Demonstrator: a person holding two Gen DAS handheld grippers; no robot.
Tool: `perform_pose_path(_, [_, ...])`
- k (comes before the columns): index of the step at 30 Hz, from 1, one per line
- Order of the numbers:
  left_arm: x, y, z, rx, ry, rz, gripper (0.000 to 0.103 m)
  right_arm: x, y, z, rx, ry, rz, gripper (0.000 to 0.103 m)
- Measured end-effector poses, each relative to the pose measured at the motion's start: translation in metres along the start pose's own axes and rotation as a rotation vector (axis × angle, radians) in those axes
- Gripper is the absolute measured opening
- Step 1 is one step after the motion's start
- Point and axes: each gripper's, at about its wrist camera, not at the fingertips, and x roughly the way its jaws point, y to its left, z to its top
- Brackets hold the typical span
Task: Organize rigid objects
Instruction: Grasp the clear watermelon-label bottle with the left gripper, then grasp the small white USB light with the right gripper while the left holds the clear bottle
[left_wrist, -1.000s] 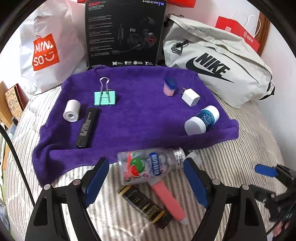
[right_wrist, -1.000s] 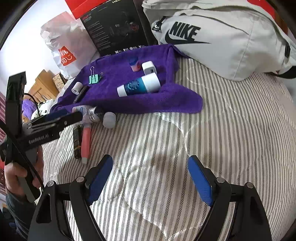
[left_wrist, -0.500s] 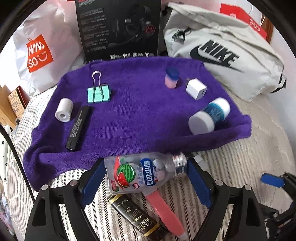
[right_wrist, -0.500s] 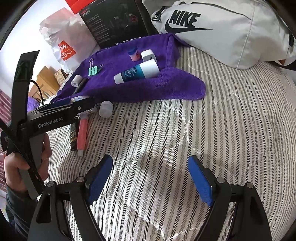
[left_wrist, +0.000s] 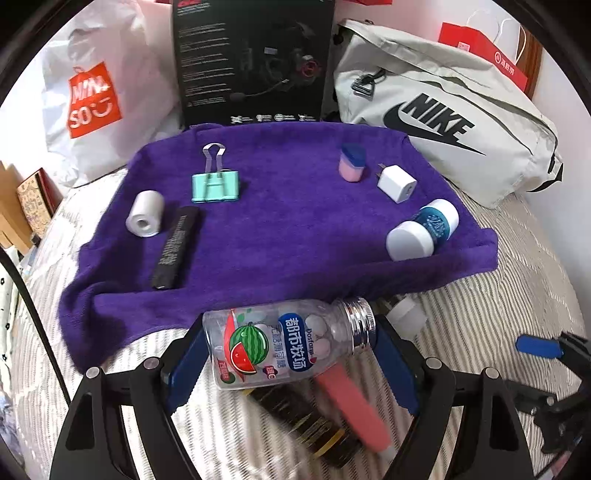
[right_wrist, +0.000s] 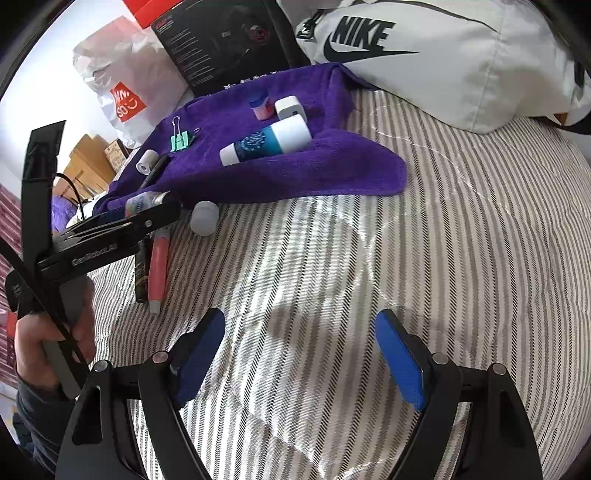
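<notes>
My left gripper (left_wrist: 288, 354) is shut on a clear candy bottle (left_wrist: 291, 343) with a watermelon label and holds it crosswise just above the bed, at the near edge of the purple towel (left_wrist: 295, 229). Under it lie a pink pen (left_wrist: 351, 402) and a dark bar (left_wrist: 303, 417). A small white cap (right_wrist: 204, 217) lies beside them. On the towel lie a white roll (left_wrist: 145, 214), a black stick (left_wrist: 176, 247), a green binder clip (left_wrist: 215, 186), a pink-blue eraser (left_wrist: 352, 162), a white charger (left_wrist: 397, 183) and a blue-white tube (left_wrist: 423, 229). My right gripper (right_wrist: 299, 354) is open and empty over the striped bed.
A black headset box (left_wrist: 255, 62), a white Miniso bag (left_wrist: 96, 96) and a grey Nike bag (left_wrist: 443, 114) stand behind the towel. The striped bedcover (right_wrist: 443, 258) spreads to the right of the towel.
My left gripper moved forward over the candy bottle, closed on it and lifted it off the pen and bar. My right gripper stayed open and drifted slightly.
</notes>
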Motion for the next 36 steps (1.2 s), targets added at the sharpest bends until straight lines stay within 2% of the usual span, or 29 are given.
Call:
perform_pose_path(13, [-0.022, 0.076, -0.024, -0.110, -0.009, 0.045, 0.084, 0.029, 0.047, 0.027, -0.107, -0.018, -0.001, 0.082])
perform_pose_path(18, [-0.025, 0.083, -0.029, -0.117, -0.010, 0.051, 0.084, 0.041, 0.069, 0.038, -0.182, -0.062, 0.018, 0.069])
perform_pose_path(20, [-0.025, 0.084, -0.030, -0.128, -0.011, 0.051, 0.084, 0.046, 0.074, 0.041, -0.192, -0.064, 0.022, 0.057])
perform_pose_path(23, [-0.024, 0.086, -0.030, -0.130, -0.015, 0.040, 0.084, 0.053, 0.081, 0.043, -0.214, -0.078, -0.001, 0.050])
perform_pose_path(29, [-0.023, 0.087, -0.032, -0.126, -0.017, 0.017, 0.084, 0.059, 0.095, 0.038, -0.305, -0.112, -0.083, 0.052])
perform_pose_path(31, [-0.022, 0.086, -0.033, -0.125, -0.017, 0.004, 0.084, 0.061, 0.099, 0.033, -0.338, -0.151, -0.117, 0.052])
perform_pose_path(34, [-0.021, 0.084, -0.033, -0.123, -0.021, -0.007, 0.084, 0.061, 0.098, 0.032, -0.342, -0.172, -0.112, 0.053])
perform_pose_path(36, [-0.021, 0.084, -0.032, -0.125, -0.024, -0.010, 0.084, 0.062, 0.098, 0.034, -0.345, -0.167, -0.096, 0.059])
